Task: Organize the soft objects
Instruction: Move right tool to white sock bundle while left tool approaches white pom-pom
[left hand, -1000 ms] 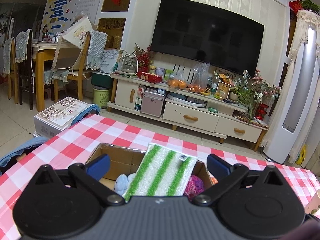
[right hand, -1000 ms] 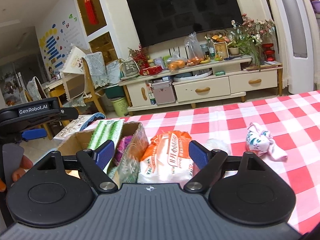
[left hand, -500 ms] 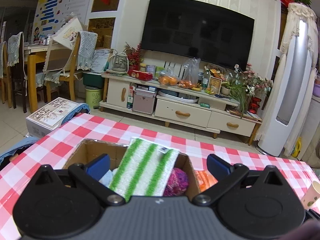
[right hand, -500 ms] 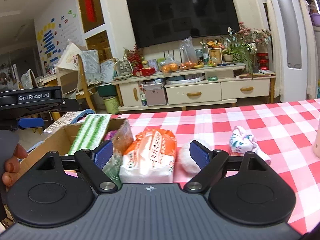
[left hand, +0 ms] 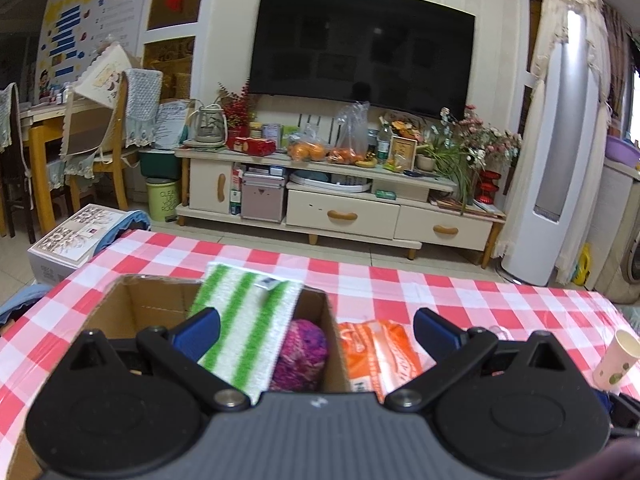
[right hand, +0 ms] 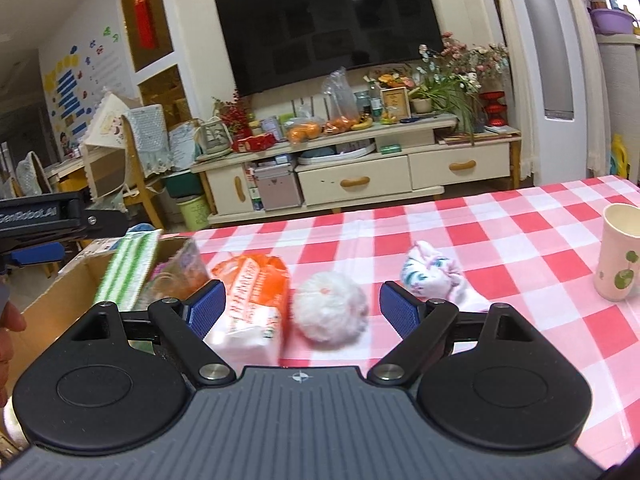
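Note:
A cardboard box (left hand: 136, 304) sits on the checked tablecloth, holding a green-and-white striped cloth (left hand: 248, 320) and a purple yarn ball (left hand: 302, 354). My left gripper (left hand: 316, 336) hovers open above the box with nothing held. Right of the box lies an orange-and-white soft pack (left hand: 376, 356) (right hand: 252, 304). In the right wrist view a white fluffy ball (right hand: 330, 306) lies between the open fingers of my right gripper (right hand: 302, 310), and a patterned cloth bundle (right hand: 434, 276) lies just beyond the right finger. The box (right hand: 76, 280) shows at the left.
A paper cup (right hand: 618, 256) (left hand: 614, 356) stands at the table's right side. The red-and-white checked table (right hand: 500, 232) stretches ahead to its far edge. A hand (right hand: 10, 332) shows at the left edge. A TV cabinet and chairs stand beyond the table.
Both grippers have shifted to the right. The box slid left in both views; the white ball now sits between the right fingers, and the cup has come into view.

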